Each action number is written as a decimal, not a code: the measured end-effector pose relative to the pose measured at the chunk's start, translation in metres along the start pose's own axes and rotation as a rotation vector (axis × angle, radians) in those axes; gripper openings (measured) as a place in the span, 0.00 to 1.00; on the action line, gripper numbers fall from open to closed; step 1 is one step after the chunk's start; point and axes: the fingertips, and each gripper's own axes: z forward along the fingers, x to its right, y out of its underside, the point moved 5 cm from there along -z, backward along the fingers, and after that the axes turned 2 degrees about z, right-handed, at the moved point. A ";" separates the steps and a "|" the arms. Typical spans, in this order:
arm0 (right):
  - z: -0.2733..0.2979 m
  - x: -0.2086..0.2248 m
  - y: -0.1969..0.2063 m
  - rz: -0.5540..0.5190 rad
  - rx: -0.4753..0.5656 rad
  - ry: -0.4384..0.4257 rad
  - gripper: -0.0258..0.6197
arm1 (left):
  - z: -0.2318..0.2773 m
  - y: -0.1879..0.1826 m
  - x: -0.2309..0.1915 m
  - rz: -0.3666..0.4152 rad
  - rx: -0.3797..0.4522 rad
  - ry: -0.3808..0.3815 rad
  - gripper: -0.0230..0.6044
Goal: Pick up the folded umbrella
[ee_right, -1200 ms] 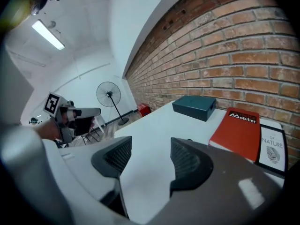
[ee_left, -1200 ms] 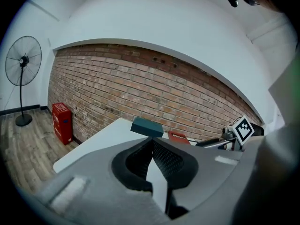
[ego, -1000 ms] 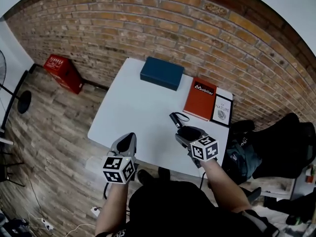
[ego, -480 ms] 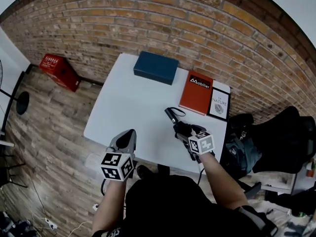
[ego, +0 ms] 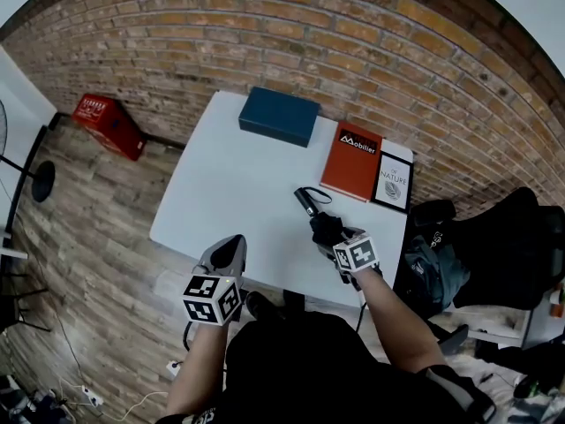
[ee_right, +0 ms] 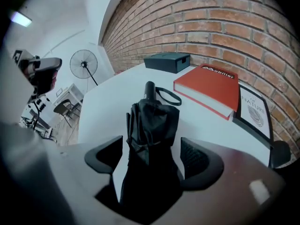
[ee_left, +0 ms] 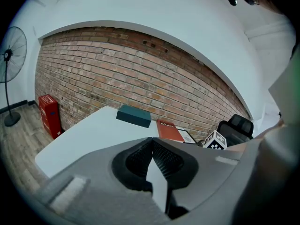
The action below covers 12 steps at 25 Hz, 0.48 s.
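The folded black umbrella (ego: pixel 311 208) lies on the white table (ego: pixel 238 184), handle and wrist loop pointing toward the brick wall. My right gripper (ego: pixel 325 233) points steeply down over its near end. In the right gripper view the umbrella's (ee_right: pixel 152 121) bunched fabric sits between the jaws of the right gripper (ee_right: pixel 152 154). The jaws are opening, and a slim gap shows beside each pad. My left gripper (ego: pixel 231 247) hovers at the table's near edge; in its own view the left gripper (ee_left: pixel 151 142) has its tips together, holding nothing.
A dark blue box (ego: pixel 278 116) sits at the table's far side, with a red book (ego: pixel 356 162) and a framed print (ego: pixel 395 184) to its right. A red crate (ego: pixel 110 126) stands on the floor at left. A black chair with bags (ego: pixel 494 246) is at right.
My right gripper has dropped and tipped downward onto the umbrella's near end, its jaws spreading. The left gripper has edged slightly along the table's near edge.
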 end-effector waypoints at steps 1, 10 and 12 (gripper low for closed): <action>0.004 -0.001 0.002 -0.016 -0.024 0.008 0.63 | -0.001 0.001 0.000 -0.002 -0.001 -0.002 0.03; 0.020 -0.004 0.004 -0.165 -0.213 0.044 0.51 | -0.008 0.007 -0.003 -0.022 -0.001 -0.026 0.03; 0.022 -0.004 0.003 -0.176 -0.245 0.047 0.52 | -0.007 0.009 -0.003 -0.027 -0.001 -0.027 0.03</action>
